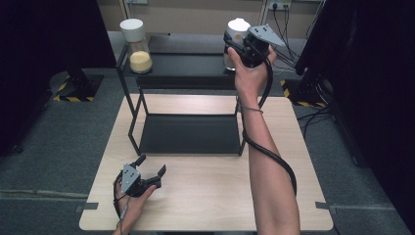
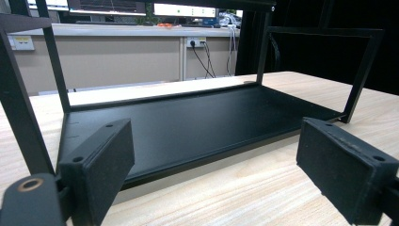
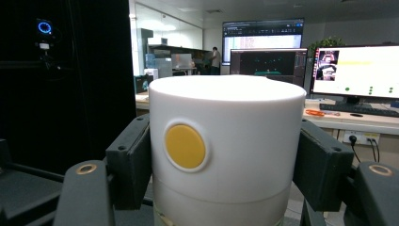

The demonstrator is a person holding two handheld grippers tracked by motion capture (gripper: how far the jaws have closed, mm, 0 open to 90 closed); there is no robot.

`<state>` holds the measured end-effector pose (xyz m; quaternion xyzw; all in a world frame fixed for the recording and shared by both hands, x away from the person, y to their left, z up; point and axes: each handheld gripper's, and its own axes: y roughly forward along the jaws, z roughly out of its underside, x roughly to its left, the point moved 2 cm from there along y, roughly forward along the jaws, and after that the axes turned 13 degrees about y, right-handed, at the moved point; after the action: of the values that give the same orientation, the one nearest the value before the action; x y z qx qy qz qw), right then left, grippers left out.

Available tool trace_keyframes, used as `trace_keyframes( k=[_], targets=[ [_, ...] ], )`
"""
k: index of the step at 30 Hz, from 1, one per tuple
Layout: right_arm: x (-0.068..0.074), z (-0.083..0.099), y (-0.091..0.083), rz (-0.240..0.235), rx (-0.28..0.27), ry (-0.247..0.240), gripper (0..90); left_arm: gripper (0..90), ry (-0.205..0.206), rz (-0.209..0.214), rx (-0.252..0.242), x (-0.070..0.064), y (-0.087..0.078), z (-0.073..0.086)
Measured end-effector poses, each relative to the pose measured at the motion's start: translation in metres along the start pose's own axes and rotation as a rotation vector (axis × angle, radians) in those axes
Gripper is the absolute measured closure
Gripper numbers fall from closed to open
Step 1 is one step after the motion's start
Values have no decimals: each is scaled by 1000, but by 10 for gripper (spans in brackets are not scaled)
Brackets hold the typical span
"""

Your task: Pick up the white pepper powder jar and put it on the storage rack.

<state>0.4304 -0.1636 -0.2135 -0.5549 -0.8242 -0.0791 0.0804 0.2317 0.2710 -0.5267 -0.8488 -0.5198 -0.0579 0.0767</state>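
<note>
Up on the rack's (image 1: 177, 62) top shelf, the right gripper's (image 3: 227, 155) fingers clamp a white-lidded jar (image 3: 227, 141). A second jar (image 1: 135, 45) stands well apart at the left end. The left gripper (image 1: 150, 169) rests on the tabletop (image 1: 205, 196), fingers spread and empty.

The wooden table (image 1: 205, 196) and black two-tier rack (image 1: 188, 134) are seen from above and behind the person, facing forward and down. From low over the tabletop, the rack's lower shelf (image 2: 188, 127) is viewed closely and nearly level. A white jar lid (image 3: 226, 141) is seen very close, level, from the top shelf.
</note>
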Motion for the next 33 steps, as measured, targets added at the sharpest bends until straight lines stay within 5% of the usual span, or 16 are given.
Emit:
trace_keyframes(
  k=[13, 22, 27, 33],
  targets=[
    [-3, 6, 2, 11, -2, 10, 307, 111, -1, 0, 0, 0, 0, 0],
    [4, 9, 2, 23, -7, -29, 300, 111, 1, 1, 0, 0, 0, 0],
    [11, 6, -1, 43, 1, -44, 198, 110, -1, 0, 1, 0, 0, 0],
    [12, 7, -5, 50, 14, -3, 112, 110, 0, -1, 0, 0, 0, 0]
  ],
)
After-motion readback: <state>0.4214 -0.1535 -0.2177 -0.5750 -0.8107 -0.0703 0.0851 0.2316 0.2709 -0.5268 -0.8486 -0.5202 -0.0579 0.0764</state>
